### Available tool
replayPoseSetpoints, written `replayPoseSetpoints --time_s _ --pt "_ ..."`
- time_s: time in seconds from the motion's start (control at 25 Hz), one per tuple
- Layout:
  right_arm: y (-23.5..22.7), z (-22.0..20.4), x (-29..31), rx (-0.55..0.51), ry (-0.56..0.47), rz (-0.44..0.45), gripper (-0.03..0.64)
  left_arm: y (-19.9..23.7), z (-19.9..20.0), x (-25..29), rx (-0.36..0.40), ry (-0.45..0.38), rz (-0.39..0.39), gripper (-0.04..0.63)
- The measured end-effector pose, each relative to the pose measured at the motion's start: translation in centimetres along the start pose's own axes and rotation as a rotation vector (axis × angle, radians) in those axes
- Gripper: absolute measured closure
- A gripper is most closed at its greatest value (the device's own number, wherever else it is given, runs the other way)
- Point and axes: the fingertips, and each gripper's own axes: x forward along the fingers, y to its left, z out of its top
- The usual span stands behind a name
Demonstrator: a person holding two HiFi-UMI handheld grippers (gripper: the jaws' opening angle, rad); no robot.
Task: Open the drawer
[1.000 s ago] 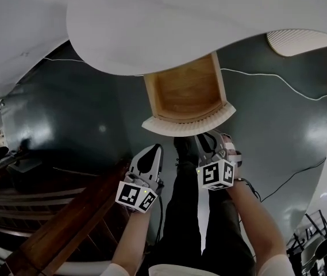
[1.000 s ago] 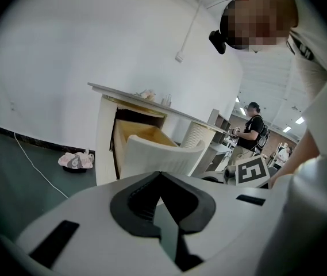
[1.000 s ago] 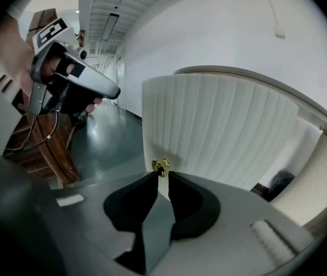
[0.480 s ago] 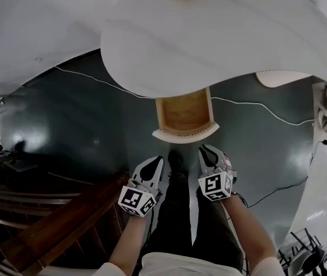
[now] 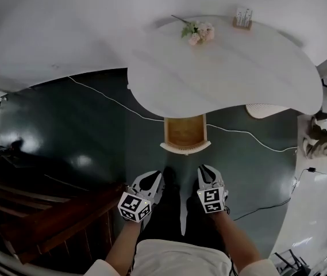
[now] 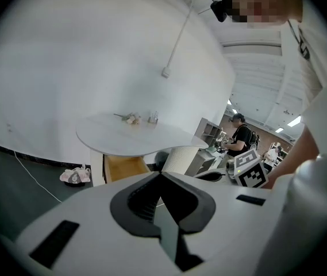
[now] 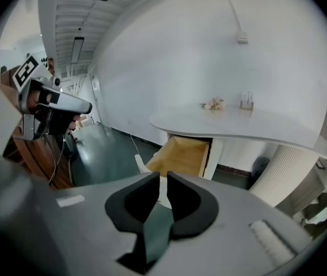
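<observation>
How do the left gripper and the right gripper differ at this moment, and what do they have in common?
The left gripper has its jaw tips together; the right gripper shows a narrow gap, its jaws having just been closing. In the head view the left gripper slants, tips turned inward, while the right gripper lies nearly straight. Both are empty and point toward the open drawer without touching it.
</observation>
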Motion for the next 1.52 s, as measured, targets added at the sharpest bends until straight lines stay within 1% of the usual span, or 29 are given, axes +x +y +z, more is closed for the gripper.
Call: replayPoseSetpoints --time_s 0.12,0.2,0.4,0.76,1.0,1.2,1.52 --pt "0.4 2.1 -1.8 0.029 -0.009 -0.009 0.577 -0.5 1.2 -2.0 -0.007 0.02 0.004 0.591" --pt "0.7 3.8 -2.8 0.036 -0.023 -0.007 0.583 -0.8 2.1 -3.2 -0.017 0.017 0.001 0.591" --pt "1.4 7.9 -5.6 0.013 -0.044 0.019 0.594 -2.1 3.9 -5.3 -0.019 0.003 -0.003 0.591" --pt "1.7 15.6 -10.1 -0.03 -0.088 0.07 0.604 -3.3 9.1 -8.5 -0.033 -0.042 0.002 0.591" --pt "1.7 19.7 -13.0 -0.045 -0.125 0.055 0.606 -4.6 12.1 -10.2 -0.009 -0.063 -0.02 0.591" --pt "2.2 22.6 -15.3 -0.019 -0.173 0.057 0.606 -5.9 14.5 -11.7 0.023 -0.089 -0.04 0.591" --pt "1.3 26.5 -19.1 0.012 -0.239 0.064 0.606 -7.0 18.4 -12.1 0.068 -0.129 -0.061 0.591"
